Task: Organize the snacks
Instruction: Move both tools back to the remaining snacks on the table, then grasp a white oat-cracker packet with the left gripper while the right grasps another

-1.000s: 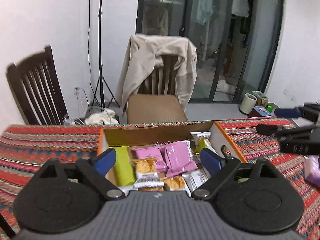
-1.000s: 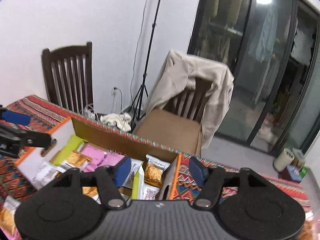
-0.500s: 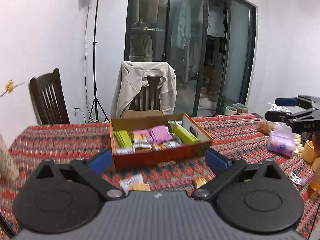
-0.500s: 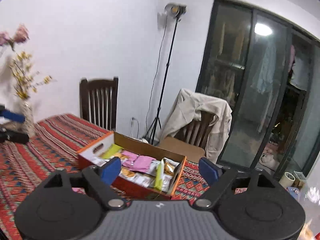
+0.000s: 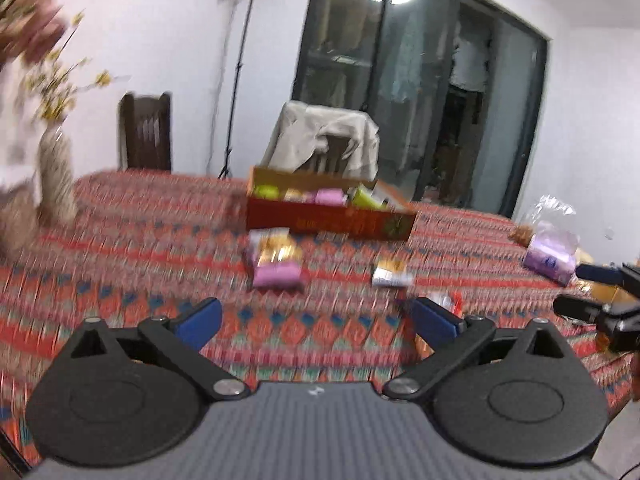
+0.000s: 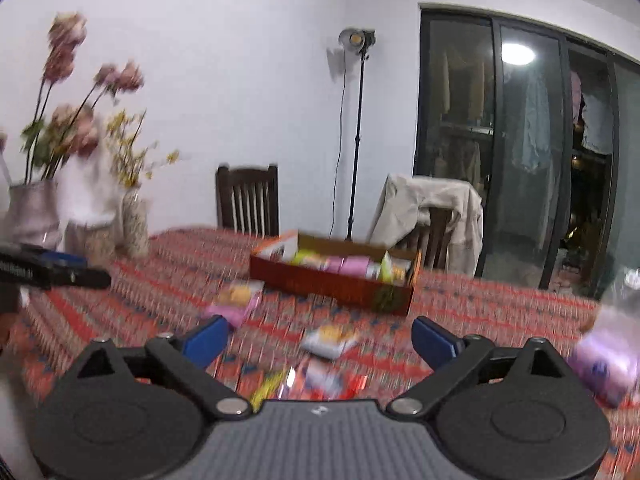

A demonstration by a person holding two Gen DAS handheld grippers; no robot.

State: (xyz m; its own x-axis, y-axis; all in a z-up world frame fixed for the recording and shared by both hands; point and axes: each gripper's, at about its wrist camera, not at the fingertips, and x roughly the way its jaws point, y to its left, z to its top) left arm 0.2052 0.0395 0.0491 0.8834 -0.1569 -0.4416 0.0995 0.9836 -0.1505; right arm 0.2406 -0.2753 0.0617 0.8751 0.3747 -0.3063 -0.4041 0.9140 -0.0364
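Both the left gripper and right gripper have nothing in them, left jaws spread wide and right jaws opening, while the snack box sits on the patterned surface with loose snack packets just in front.

We see the snack box, a low orange-red cardboard tray packed with green, pink and golden packets, lying flat well ahead of the left gripper. Between them lie a gold-and-pink cluster of snack packets and 1 white-and-gold packet. A white-and-yellow packet lies just ahead of the right gripper.
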